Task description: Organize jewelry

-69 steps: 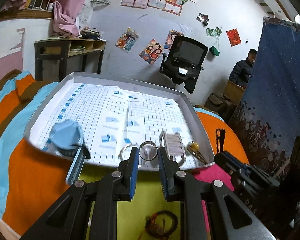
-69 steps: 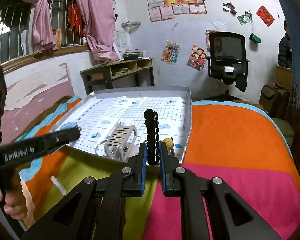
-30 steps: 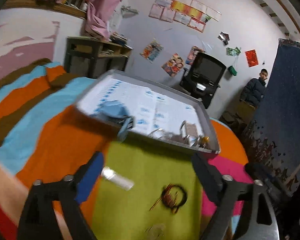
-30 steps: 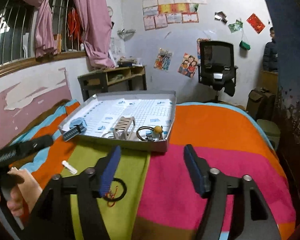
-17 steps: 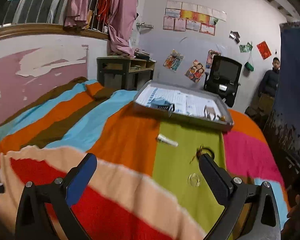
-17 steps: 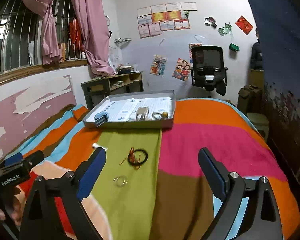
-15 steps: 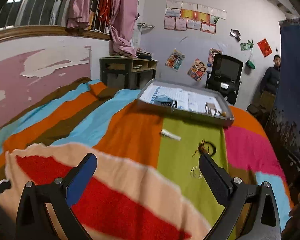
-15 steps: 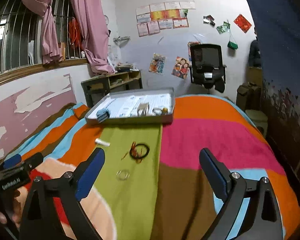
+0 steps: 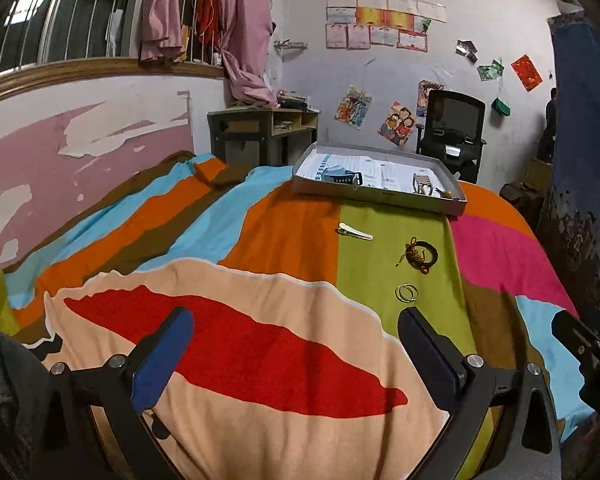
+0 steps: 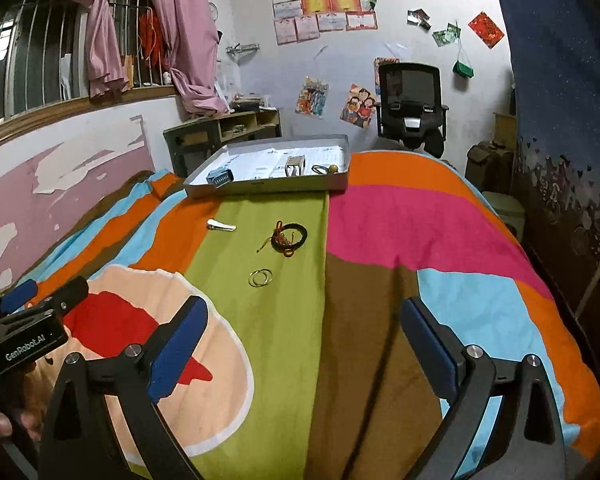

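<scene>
Your tray (image 10: pixel 260 190) has some pieces; clip (image 10: pixel 221 225), bracelet (image 10: pixel 289 237), rings (image 10: pixel 260 277) left on bed. Both grippers (image 9: pixel 296 354) (image 10: pixel 304 344) wide, empty.

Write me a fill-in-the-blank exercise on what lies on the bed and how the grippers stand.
1. The pair of thin metal rings lies on the ___ stripe of the striped blanket.
2. The dark braided bracelet lies ___ the shallow grey tray, on the blanket.
3. The left gripper and the right gripper are both ___.
4. The white hair clip lies ___ of the bracelet in both views.

Missing words: green; outside; open; left
</scene>
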A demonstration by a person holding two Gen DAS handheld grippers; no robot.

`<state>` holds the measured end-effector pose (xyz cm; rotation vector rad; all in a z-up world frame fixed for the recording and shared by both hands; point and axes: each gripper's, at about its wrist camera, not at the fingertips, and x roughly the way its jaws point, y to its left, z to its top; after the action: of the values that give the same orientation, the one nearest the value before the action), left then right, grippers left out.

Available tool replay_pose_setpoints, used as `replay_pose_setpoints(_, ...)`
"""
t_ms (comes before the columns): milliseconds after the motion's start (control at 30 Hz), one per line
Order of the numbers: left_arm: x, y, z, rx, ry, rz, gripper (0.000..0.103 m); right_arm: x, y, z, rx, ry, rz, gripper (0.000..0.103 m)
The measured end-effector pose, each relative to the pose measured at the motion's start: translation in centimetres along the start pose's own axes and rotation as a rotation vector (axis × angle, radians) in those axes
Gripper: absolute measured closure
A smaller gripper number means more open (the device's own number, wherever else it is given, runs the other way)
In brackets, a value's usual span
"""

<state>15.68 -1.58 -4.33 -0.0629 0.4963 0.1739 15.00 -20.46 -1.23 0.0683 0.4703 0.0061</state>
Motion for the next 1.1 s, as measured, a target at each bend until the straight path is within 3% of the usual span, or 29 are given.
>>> replay_pose_setpoints(500, -0.1, -0.3, -0.2, 0.015, -0.012, -0.023, 0.0, -0.7, -0.3, -0.2, 0.028, -0.005, -0.027, 0.008)
replay_pose_setpoints(1100, 2.3, 0.2, 1.8, -0.065, -0.007, -0.019, 0.0, 1.1, 0.4, 2.1, -0.005, -0.041, -0.006, 0.008)
